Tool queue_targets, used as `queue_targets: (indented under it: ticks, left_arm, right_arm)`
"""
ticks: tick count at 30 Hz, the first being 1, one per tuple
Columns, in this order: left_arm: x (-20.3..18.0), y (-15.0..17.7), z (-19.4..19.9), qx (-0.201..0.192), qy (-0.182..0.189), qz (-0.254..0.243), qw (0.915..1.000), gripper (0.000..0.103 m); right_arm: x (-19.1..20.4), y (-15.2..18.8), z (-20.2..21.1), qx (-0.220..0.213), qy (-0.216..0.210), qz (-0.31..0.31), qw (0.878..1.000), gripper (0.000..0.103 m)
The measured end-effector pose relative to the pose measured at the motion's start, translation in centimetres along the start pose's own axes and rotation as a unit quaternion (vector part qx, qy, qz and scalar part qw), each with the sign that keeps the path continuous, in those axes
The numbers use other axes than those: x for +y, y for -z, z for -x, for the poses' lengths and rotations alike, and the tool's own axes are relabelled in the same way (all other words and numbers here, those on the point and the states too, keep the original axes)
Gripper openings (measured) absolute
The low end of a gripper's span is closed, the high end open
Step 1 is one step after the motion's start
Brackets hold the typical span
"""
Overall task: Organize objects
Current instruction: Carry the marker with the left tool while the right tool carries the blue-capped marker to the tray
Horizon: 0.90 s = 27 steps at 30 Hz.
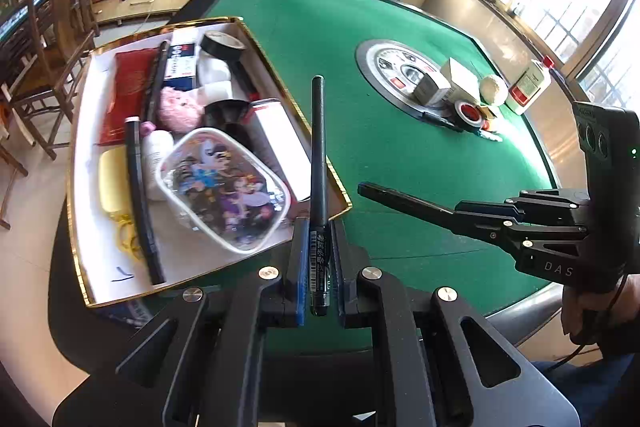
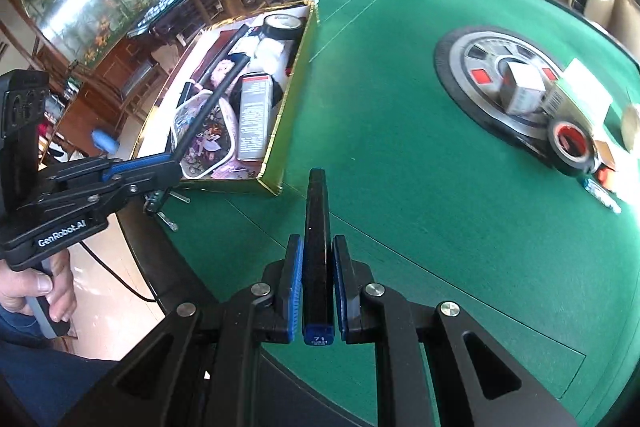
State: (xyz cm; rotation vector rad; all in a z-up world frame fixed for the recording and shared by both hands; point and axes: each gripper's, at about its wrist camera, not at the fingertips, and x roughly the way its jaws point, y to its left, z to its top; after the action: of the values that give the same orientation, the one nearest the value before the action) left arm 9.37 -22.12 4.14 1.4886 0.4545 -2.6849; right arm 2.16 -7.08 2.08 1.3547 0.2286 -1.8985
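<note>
My left gripper [image 1: 319, 259] is shut on a black pen [image 1: 318, 163] that points up, just right of the gold-rimmed box [image 1: 294, 107]; the gripper also shows in the right wrist view [image 2: 160, 167]. My right gripper [image 2: 316, 279] is shut on a black marker with a blue end [image 2: 317, 239], held over the green table [image 2: 400, 147]; it shows in the left wrist view [image 1: 460, 215]. The box holds a cartoon-print container [image 1: 226, 187], black tape [image 1: 222, 45], a pink plush [image 1: 176, 109], a red pouch [image 1: 128, 95] and other items.
On the table's round centre hub [image 1: 392, 71] and beside it lie small cartons [image 1: 432, 87], a tape roll with a red core [image 1: 470, 113], a pale ball [image 1: 494, 89] and a white bottle [image 1: 528, 87]. Wooden chairs [image 1: 52, 39] stand left of the table.
</note>
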Motion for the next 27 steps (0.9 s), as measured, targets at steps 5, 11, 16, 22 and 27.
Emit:
queue_targets:
  ticks: [5, 11, 16, 22, 27]
  left_arm:
    - [1.9, 0.4, 1.2, -0.008, -0.004, 0.012, 0.9999, 0.009]
    - [2.4, 0.3, 1.4, -0.009, 0.002, 0.011, 0.9999, 0.009]
    - [2.8, 0.1, 1.4, -0.009, 0.003, 0.009, 0.9999, 0.009]
    - [3.3, -0.2, 1.1, -0.006, 0.004, 0.011, 0.9999, 0.009]
    - [4.0, -0.9, 1.1, -0.008, 0.006, 0.013, 0.9999, 0.009]
  right_arm:
    - [1.0, 0.2, -1.2, 0.030, 0.026, 0.023, 0.999, 0.013]
    - [-0.2, 1.7, -4.2, 0.081, 0.040, 0.012, 0.996, 0.013]
    - [0.1, 1.9, -5.5, 0.090, 0.048, 0.012, 0.995, 0.013]
    - [0.8, 0.7, -7.1, 0.100, 0.064, 0.025, 0.993, 0.014]
    - [1.1, 0.7, -7.5, 0.098, 0.081, 0.040, 0.991, 0.013]
